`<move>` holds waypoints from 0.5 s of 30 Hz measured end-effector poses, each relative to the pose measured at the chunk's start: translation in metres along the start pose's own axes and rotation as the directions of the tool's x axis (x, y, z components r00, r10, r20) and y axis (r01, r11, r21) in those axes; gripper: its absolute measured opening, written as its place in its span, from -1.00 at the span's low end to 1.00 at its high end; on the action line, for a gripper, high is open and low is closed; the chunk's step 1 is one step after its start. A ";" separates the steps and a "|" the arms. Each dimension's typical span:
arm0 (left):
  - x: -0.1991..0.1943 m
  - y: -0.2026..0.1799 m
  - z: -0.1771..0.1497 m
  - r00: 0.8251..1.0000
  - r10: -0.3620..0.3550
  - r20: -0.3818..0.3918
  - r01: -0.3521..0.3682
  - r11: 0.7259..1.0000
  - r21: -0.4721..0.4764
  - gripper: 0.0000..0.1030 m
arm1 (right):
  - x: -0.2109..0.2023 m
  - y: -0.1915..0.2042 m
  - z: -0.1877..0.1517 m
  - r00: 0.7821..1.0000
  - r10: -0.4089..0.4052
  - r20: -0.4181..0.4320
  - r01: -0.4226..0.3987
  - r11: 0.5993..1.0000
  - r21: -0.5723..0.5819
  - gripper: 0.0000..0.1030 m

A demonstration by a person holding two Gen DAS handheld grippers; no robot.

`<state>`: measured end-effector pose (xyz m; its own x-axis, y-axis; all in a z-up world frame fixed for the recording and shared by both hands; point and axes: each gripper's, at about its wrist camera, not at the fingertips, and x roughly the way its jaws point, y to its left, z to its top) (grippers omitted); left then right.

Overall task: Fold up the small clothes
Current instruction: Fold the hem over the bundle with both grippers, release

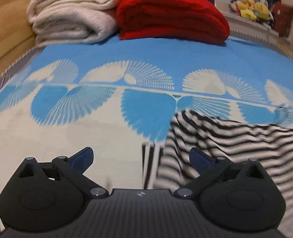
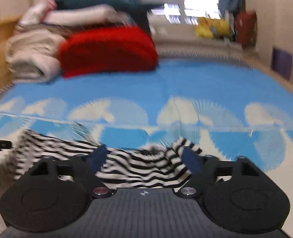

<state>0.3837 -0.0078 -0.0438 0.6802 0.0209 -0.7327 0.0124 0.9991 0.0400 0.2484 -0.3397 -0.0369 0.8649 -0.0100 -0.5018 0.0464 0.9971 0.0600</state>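
A black-and-white striped small garment (image 1: 225, 142) lies rumpled on the blue and cream bedspread (image 1: 146, 59), at the lower right of the left wrist view. My left gripper (image 1: 141, 157) is open above the garment's left edge, its right finger over the stripes. In the right wrist view the same striped garment (image 2: 142, 168) lies bunched between and under the fingers. My right gripper (image 2: 144, 158) is open just above it. Both views are blurred by motion.
A folded red blanket (image 1: 172, 15) and a folded cream blanket (image 1: 73, 17) sit at the far end of the bed. A wooden bed frame (image 1: 5, 29) runs along the left. Yellow plush toys (image 1: 251, 9) sit on a ledge at back right.
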 end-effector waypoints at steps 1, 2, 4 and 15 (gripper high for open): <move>-0.016 0.005 -0.008 1.000 -0.021 0.004 0.021 0.999 -0.027 0.99 | -0.023 0.005 -0.007 0.999 0.031 0.031 -0.030 0.999 -0.025 0.87; -0.031 0.010 -0.019 0.999 -0.045 0.007 0.045 0.998 -0.051 0.99 | -0.045 0.010 -0.019 0.997 0.058 0.055 -0.056 0.997 -0.044 0.92; -0.059 0.017 -0.048 0.996 -0.091 0.007 0.091 0.993 -0.078 0.99 | -0.081 0.017 -0.054 0.992 0.096 0.075 -0.091 0.993 -0.068 0.93; -0.127 -0.023 -0.174 0.993 -0.113 0.021 0.110 0.989 0.094 0.99 | -0.157 0.065 -0.155 0.995 -0.001 0.103 0.021 0.980 -0.200 0.92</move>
<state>0.1698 -0.0274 -0.0702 0.6893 -0.0927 -0.7185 0.1561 0.9875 0.0224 0.0381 -0.2618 -0.0880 0.9117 -0.0183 -0.4105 -0.0361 0.9916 -0.1246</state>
